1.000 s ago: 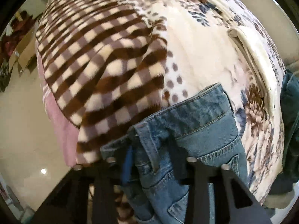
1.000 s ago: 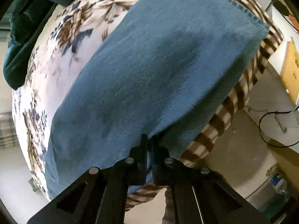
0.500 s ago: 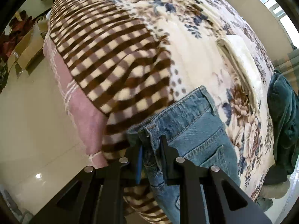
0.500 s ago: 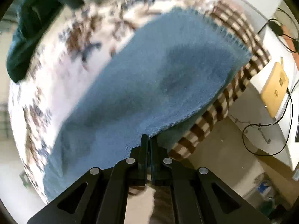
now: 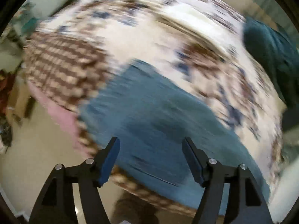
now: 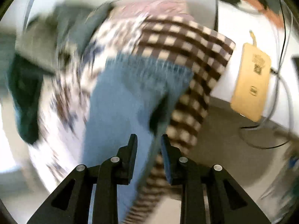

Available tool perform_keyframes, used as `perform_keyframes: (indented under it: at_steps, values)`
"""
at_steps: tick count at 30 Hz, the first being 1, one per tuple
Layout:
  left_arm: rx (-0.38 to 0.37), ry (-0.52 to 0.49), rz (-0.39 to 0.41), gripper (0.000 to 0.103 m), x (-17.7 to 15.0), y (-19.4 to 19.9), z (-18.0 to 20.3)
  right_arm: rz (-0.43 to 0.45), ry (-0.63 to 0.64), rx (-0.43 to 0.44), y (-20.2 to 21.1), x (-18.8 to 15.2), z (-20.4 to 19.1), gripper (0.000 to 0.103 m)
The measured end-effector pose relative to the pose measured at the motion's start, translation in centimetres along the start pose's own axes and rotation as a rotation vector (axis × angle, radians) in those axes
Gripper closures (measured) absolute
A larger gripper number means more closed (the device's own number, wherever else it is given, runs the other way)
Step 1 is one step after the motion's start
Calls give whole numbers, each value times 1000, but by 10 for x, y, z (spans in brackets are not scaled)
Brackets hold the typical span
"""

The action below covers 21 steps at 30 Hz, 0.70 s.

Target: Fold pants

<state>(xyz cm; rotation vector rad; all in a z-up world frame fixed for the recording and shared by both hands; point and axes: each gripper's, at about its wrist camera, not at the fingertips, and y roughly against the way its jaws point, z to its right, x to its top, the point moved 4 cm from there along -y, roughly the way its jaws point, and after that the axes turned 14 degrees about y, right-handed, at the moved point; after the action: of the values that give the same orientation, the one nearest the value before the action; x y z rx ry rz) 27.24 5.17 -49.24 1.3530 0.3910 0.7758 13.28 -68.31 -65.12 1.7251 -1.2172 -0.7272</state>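
Blue denim pants [image 5: 155, 115] lie flat on a bed with a floral and brown-checked blanket [image 5: 61, 69]. Both views are motion-blurred. My left gripper [image 5: 150, 145] is open wide and empty, above the near part of the pants. In the right wrist view the pants [image 6: 130, 97] stretch away from me, their frayed hem at the far end. My right gripper [image 6: 148, 141] is open with a narrower gap, holding nothing, above the pants' near edge by the blanket [image 6: 196, 59].
A dark green garment [image 5: 272, 56] lies at the bed's right side and shows in the right wrist view [image 6: 24, 97]. A pink sheet edge [image 5: 59, 112] hangs over the bedside. A tan box [image 6: 250, 82] and cables [image 6: 276, 134] sit beside the bed on the floor.
Both grippers have let go of the pants and opened. Both have pulled back from the bed, and the pants now lie spread on the blanket.
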Motion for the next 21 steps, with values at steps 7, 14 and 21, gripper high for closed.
perform_keyframes:
  at_steps: [7, 14, 21]
  values:
    - [-76, -148, -178, 36, -78, -35, 98, 45, -33, 90, -28, 34, 1, 75]
    - [-72, -295, -229, 36, -129, -48, 143, 103, 78, 47, -31, 41, -26, 99]
    - [-40, -336, -223, 36, -142, -57, 149, 97, 280, -64, -17, 39, -26, 87]
